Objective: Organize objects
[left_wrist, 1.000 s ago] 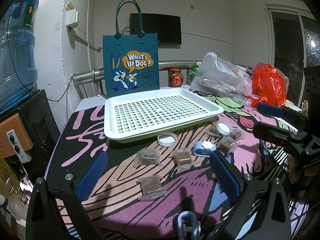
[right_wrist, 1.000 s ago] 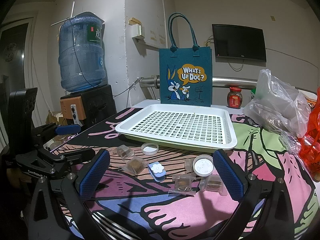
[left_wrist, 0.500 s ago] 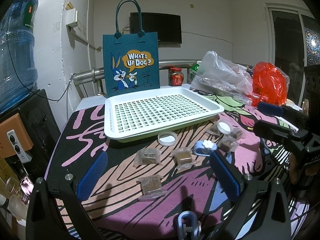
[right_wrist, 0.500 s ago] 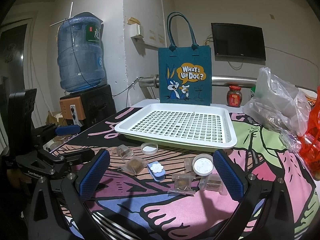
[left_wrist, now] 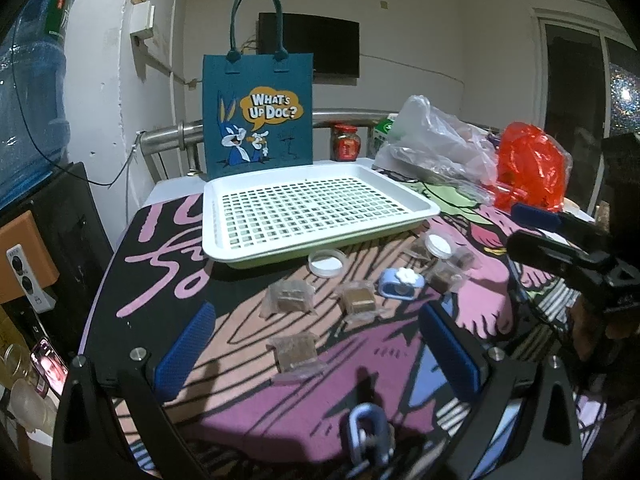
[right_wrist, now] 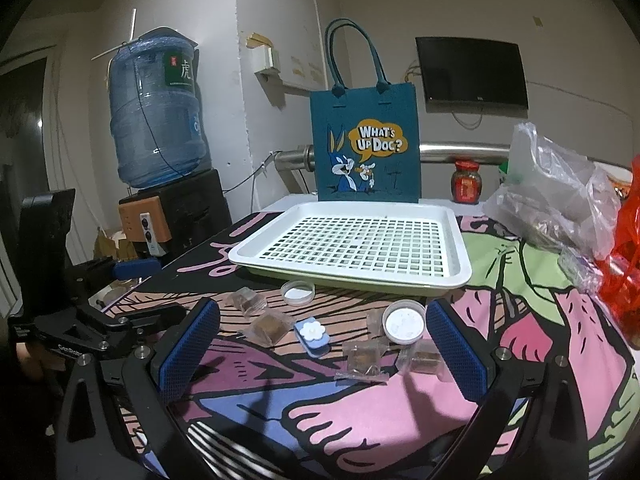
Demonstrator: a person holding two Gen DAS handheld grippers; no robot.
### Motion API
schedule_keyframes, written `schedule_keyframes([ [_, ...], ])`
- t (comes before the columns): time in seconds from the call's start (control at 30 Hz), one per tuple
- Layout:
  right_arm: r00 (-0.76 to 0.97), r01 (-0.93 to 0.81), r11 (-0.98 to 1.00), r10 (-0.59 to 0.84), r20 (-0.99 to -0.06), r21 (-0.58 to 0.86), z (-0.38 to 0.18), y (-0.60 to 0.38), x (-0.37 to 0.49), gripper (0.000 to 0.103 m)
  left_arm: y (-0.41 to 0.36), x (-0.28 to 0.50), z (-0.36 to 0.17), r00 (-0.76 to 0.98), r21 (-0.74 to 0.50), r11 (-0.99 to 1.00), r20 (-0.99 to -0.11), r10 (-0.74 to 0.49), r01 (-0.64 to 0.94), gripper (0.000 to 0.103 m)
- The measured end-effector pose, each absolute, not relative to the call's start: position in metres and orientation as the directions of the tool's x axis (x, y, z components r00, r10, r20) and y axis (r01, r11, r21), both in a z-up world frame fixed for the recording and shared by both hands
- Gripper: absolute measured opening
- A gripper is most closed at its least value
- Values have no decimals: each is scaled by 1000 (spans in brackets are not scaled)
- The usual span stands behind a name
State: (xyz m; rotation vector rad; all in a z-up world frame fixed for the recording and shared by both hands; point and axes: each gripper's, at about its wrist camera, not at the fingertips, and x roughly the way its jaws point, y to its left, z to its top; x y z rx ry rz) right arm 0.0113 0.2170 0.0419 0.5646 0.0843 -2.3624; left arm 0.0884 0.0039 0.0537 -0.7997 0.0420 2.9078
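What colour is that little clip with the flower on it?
Light blue, with a white flower; the clip shows best in the right wrist view.

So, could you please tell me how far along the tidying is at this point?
Nothing looks done: the white slotted tray holds nothing. Nothing is in hand either; the left claw and right claw are open above the table. The wrapped brown cubes, round lids and blue flower clip remain.

Each camera sits behind its own tongs, low over the table, facing the white tray point(left_wrist: 320, 208) ahead. Both share the tray point(right_wrist: 352, 240), the blue bag point(left_wrist: 258, 112) and the small items between.
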Motion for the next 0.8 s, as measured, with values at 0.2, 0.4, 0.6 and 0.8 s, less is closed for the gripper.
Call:
schedule_keyframes([
  [0.2,-655,661,-748,-619,-432,70,40,222,20,103,10,103,49,-813,-20,-982,-558,168,-189,103],
  [0.4,-604,695,-717,-622,-498,53,33,220,27,103,22,110,35,-747,-16,-968,-632,205,-251,96],
  [0.6,-558,719,-693,-618,-554,49,21,213,33,103,26,112,29,-725,-15,-965,-657,207,-262,96],
  [0.8,-536,710,-698,-626,-566,99,21,222,28,103,22,113,26,-702,-41,-963,-676,224,-267,93],
])
